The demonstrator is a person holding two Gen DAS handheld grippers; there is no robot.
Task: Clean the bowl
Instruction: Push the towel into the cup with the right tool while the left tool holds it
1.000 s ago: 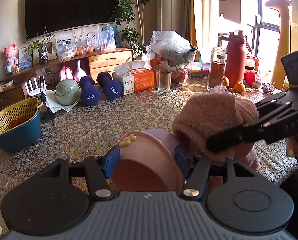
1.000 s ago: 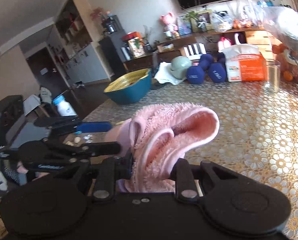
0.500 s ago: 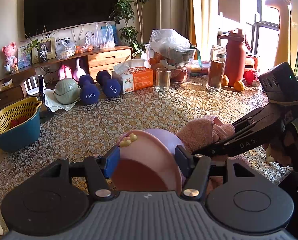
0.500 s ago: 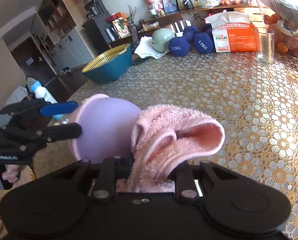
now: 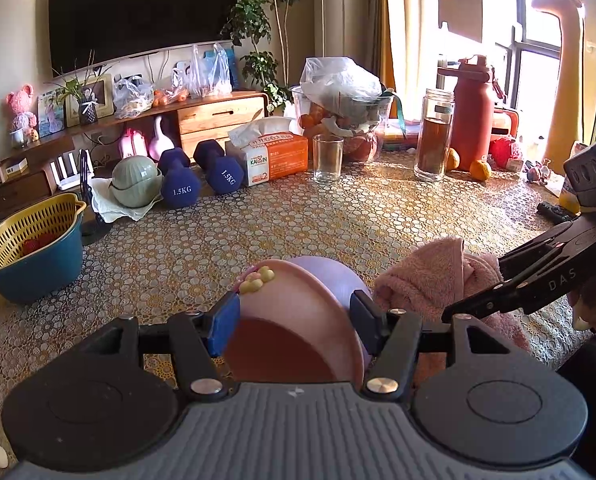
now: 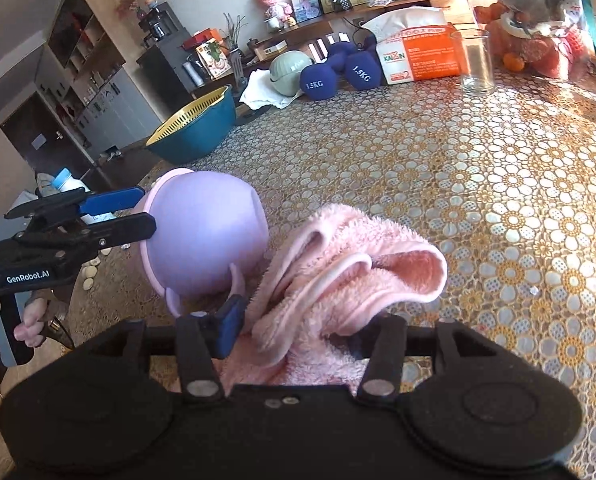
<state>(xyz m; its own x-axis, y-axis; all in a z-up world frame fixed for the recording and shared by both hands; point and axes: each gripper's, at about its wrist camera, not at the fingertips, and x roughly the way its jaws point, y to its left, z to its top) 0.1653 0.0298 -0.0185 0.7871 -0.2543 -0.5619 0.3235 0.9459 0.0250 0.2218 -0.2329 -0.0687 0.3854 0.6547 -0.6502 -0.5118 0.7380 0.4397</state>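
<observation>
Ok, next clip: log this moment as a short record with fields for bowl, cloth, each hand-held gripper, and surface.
bowl: purple bowl, pink inside, tipped on its side, rim clamped
cloth: pink fluffy cloth lying crumpled on the table beside the bowl
left hand-held gripper: shut on the bowl's rim, holding it off the table
right hand-held gripper: jaws have just been opening; cloth lies between them, no longer pinched
surface: table with gold lace-pattern cover
nearby: empty glass, blue dumbbells
</observation>
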